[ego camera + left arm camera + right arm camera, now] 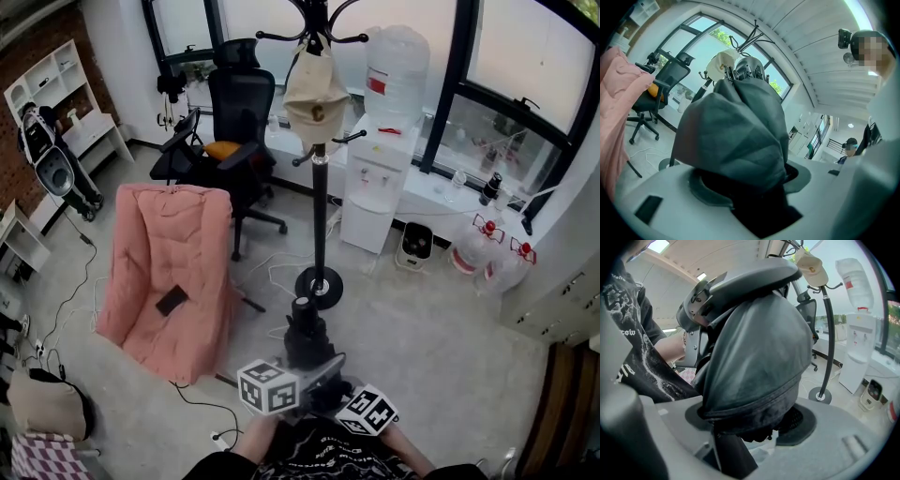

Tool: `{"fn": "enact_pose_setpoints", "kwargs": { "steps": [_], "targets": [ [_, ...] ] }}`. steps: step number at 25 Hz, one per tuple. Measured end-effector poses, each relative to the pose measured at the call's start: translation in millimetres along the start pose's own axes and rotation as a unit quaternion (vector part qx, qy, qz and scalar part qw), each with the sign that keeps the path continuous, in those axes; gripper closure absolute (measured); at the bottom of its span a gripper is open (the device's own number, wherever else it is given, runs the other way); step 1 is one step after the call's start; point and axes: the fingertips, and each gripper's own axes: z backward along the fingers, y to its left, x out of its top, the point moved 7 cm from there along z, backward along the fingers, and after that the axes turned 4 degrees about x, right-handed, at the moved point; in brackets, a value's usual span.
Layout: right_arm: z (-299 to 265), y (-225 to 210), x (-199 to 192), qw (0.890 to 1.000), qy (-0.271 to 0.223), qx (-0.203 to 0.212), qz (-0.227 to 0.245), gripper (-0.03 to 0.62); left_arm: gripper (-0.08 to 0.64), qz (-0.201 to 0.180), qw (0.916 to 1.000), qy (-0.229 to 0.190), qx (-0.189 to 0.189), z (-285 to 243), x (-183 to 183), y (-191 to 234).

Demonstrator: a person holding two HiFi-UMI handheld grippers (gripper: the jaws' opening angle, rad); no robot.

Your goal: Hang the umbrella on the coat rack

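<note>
I am in the carry step. The umbrella (305,336) is folded and held off the floor in front of me by both grippers, short of the rack (320,202). My left gripper (749,185) has its jaws set wide around the bundled grey cloth, with the pads pressing on it. My right gripper (754,425) grips the same bundle from the other side, jaws likewise wide and the cloth filling the gap. Nothing is hung yet.

The rack stands ahead of me, near the umbrella's end but apart from it. A cap (315,89) hangs high on the pole, and a short hook (352,137) sits bare on the right below it.

Next, I judge, I need to close in on the pole and lift the umbrella so its strap or handle meets a free hook. I can't see a strap or handle in any view, so I would have to find one first, likely by letting go with one gripper while the other bears the weight. The cap crowds the upper pole, so the bare hook looks the easier target.
</note>
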Motion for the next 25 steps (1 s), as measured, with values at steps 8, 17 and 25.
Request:
{"fn": "enact_pose_setpoints", "kwargs": {
  "steps": [8, 17, 25],
  "targets": [
    [-14.0, -26.8, 26.1, 1.0, 0.0, 0.002, -0.005, 0.268, 0.282, 0.004, 1.0, 0.006, 0.001, -12.1, 24.5, 30.5],
    [-32.0, -60.5, 59.2, 1.0, 0.0, 0.002, -0.014, 0.267, 0.282, 0.006, 0.9999, 0.011, 0.0, -27.0, 56.4, 68.2],
    [-52.2, -89.0, 95.1, 1.0, -0.005, -0.007, -0.02, 0.267, 0.282, 0.001, 0.9998, 0.017, -0.007, -36.3, 89.9, 103.6]
  ]
}}
